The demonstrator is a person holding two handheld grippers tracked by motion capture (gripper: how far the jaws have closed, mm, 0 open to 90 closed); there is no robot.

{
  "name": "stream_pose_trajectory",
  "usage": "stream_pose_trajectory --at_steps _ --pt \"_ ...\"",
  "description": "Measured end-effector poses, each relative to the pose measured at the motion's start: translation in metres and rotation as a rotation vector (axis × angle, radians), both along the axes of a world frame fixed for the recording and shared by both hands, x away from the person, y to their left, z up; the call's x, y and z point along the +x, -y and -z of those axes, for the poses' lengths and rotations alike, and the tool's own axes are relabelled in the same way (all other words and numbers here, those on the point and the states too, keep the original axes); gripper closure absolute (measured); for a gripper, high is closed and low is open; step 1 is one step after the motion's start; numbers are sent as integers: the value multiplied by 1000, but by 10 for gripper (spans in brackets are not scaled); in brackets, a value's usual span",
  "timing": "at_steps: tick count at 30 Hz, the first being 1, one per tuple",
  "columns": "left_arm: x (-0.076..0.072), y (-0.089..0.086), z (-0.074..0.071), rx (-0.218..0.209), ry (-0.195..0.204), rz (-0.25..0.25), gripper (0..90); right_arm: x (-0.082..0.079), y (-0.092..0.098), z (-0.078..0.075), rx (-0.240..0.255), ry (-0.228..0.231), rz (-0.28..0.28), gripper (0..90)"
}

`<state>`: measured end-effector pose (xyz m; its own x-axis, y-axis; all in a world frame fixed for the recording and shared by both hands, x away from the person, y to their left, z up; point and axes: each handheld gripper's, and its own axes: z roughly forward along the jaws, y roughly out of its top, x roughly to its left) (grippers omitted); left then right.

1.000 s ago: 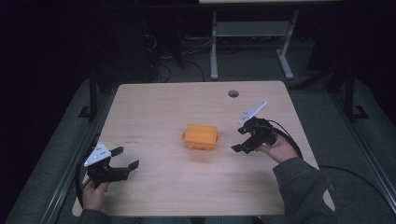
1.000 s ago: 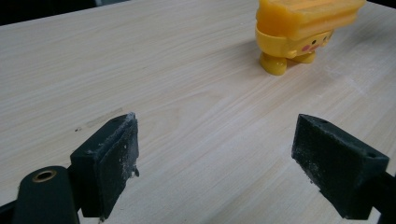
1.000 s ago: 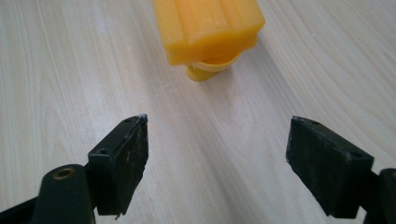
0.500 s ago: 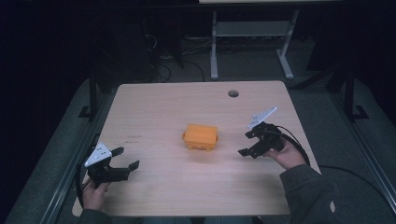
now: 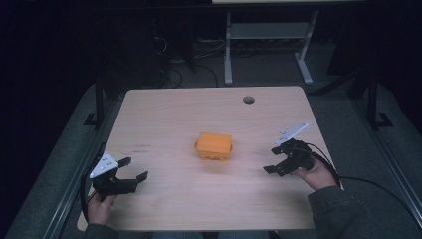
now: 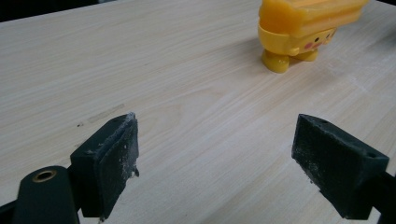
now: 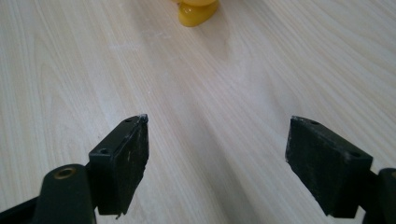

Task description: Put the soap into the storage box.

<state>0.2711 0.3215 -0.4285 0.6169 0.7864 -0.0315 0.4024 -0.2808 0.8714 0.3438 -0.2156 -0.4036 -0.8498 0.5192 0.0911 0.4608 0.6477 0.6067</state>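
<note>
The table [image 5: 164, 119] is the biggest thing here, a pale wooden top with a small round hole [image 5: 248, 99] near its far edge. Close to its middle stands a yellow toy [image 5: 214, 146], a blocky figure on short feet with a little face and pink cheeks, which my left gripper view shows from low down [image 6: 299, 32]. One yellow foot of it shows at the top of my right gripper view [image 7: 198, 11].

My left gripper [image 5: 133, 169] hangs over the near left corner of the table, jaws spread wide with nothing between them, well apart from the toy. My right gripper [image 5: 273, 159] sits to the right of the toy, nearer to it but not touching, jaws equally wide and empty and pointed roughly toward it.

The risks, as I judge them: the toy looks top-heavy on small feet, so if one jaw reaches it before the other, it could tip or skid across the smooth wood. Closing too low around the feet might squeeze it out of the pads. If I bring both grippers in together, they could knock each other or push the toy sideways.
</note>
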Motion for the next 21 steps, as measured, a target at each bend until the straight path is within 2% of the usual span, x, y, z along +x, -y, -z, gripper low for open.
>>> stream_pose_trajectory --at_steps 13,21 --pt "-2 0 0 -9 0 -8 141 -14 17 11 9 -8 27 209" --pt "-1 0 1 8 -2 -1 141 -22 26 20 16 -16 43 209"
